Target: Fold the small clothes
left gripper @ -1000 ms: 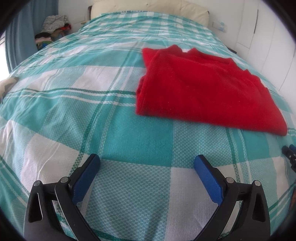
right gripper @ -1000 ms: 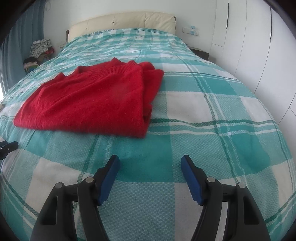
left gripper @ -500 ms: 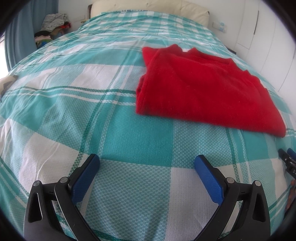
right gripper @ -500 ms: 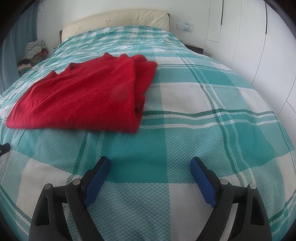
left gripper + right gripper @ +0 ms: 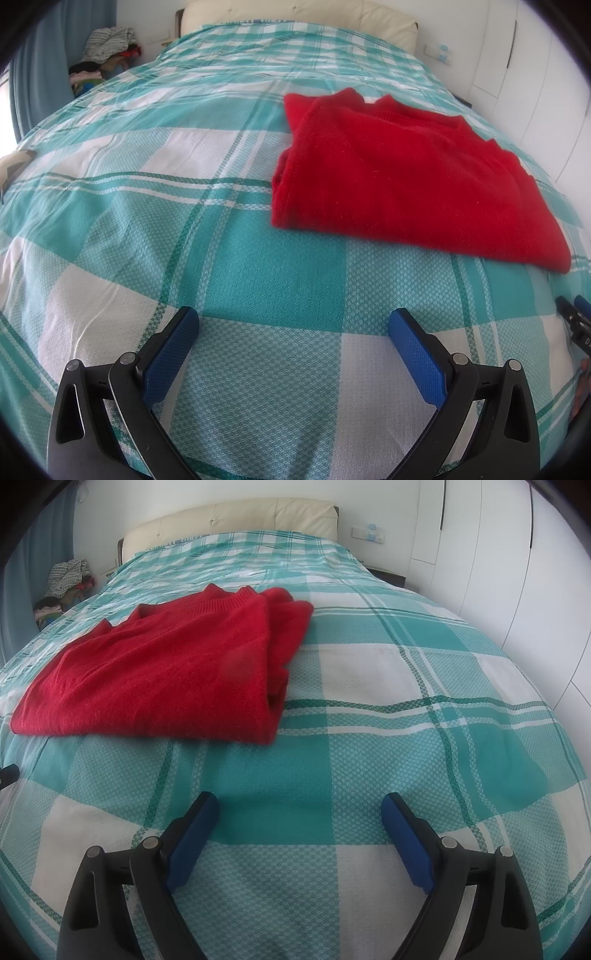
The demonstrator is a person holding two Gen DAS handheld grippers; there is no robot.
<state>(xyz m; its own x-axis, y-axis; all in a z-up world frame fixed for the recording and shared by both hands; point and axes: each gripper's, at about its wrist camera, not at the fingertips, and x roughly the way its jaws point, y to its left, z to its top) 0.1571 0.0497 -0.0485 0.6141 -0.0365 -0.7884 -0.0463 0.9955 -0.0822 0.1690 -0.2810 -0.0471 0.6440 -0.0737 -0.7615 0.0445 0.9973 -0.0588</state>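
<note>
My left tongs (image 5: 293,323) hang spread wide over the bed (image 5: 147,206), blue pads (image 5: 168,356) far apart and nothing between them but teal-and-white check cover. My right tongs (image 5: 299,806) are the same: gaping wide, empty, their pads (image 5: 406,840) over a teal square of the cover.

The red sweater (image 5: 413,184) lies folded flat on the bed, ahead of both tongs and clear of them. From the left wrist it sits up and to the right, its folded edge facing me and its ribbed neckline toward the headboard (image 5: 295,13). From the right wrist the sweater (image 5: 159,672) sits up and to the left, layers stacked at its right edge, where the fold gapes a little.

At the far right edge of the left view I can see a bit of the other tongs (image 5: 576,321) low over the cover, near the sweater's corner.

A heap of clothes (image 5: 68,581) is piled beside the bed's far left corner, next to a blue curtain (image 5: 48,62). White wardrobe doors (image 5: 509,572) run along the right side, and a wall plate (image 5: 369,533) sits by the headboard
</note>
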